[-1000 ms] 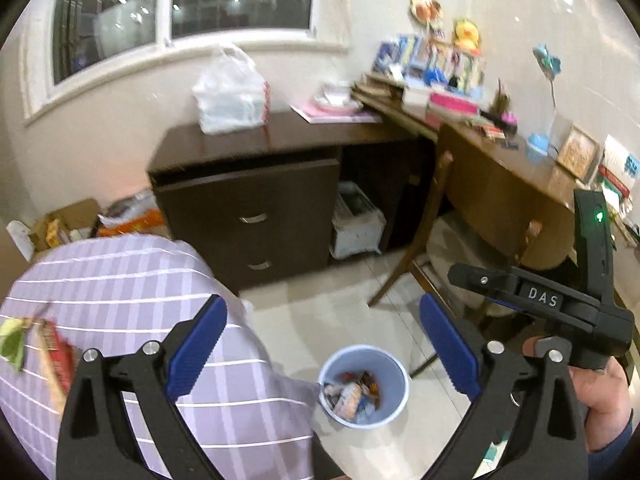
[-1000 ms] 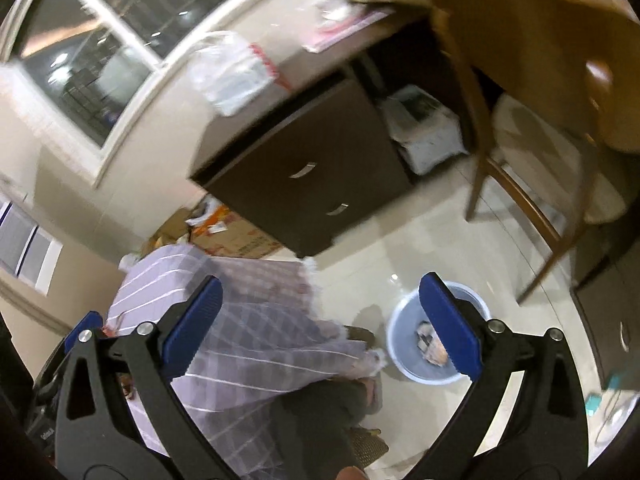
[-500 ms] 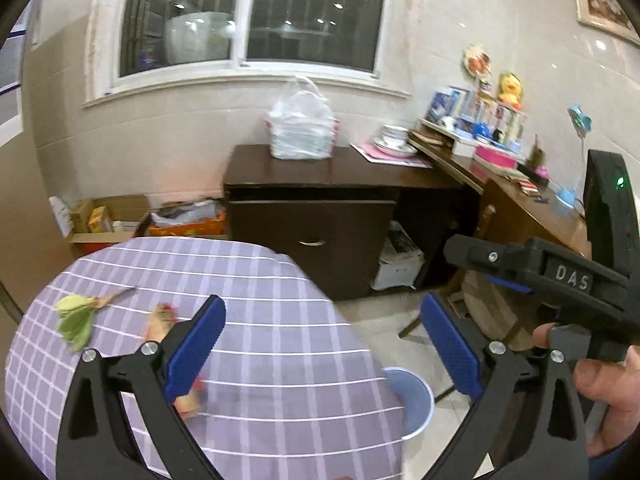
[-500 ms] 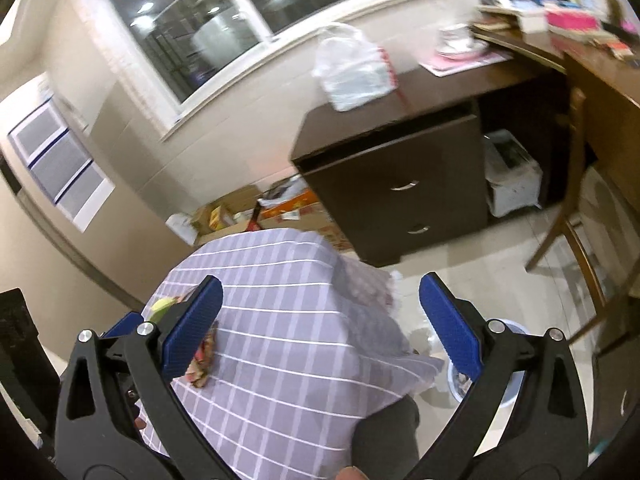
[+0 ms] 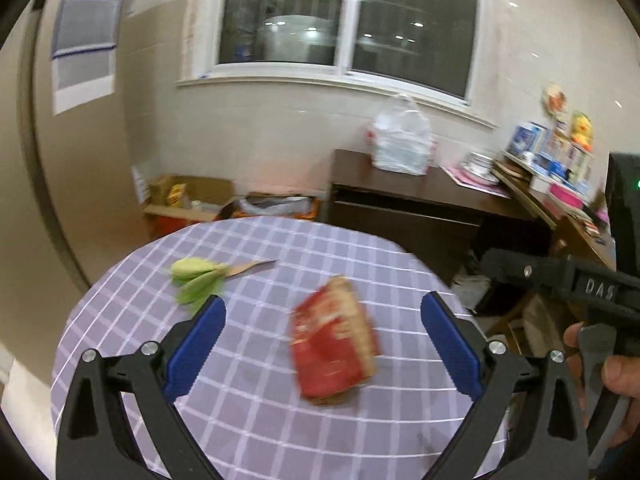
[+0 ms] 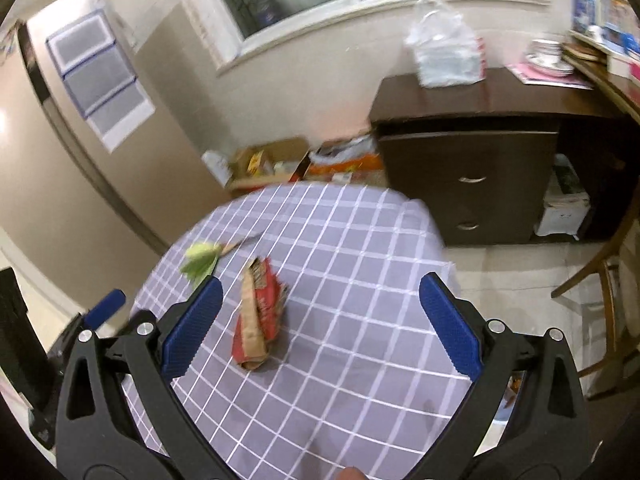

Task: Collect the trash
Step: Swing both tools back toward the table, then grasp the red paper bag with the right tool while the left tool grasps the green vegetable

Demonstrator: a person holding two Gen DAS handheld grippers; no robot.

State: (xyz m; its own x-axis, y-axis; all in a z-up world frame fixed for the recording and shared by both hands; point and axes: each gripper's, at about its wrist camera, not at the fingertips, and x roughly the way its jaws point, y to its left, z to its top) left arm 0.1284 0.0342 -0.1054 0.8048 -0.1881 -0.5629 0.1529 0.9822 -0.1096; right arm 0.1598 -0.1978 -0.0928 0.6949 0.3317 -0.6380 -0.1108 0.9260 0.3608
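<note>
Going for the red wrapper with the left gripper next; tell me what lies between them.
Nothing visible does. The crumpled red snack wrapper lies alone on the purple checked tablecloth, straight ahead between the open left gripper's fingers. The green leaf scrap sits off to its left, clear of the path.

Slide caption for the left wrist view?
Open left gripper above red snack wrapper and green husk scrap on checked tablecloth.

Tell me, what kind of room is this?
Probably a lived-in home room, part dining, part study: a round table in a purple checked cloth, a dark wooden drawer cabinet, and a cluttered wooden desk with books.
</note>
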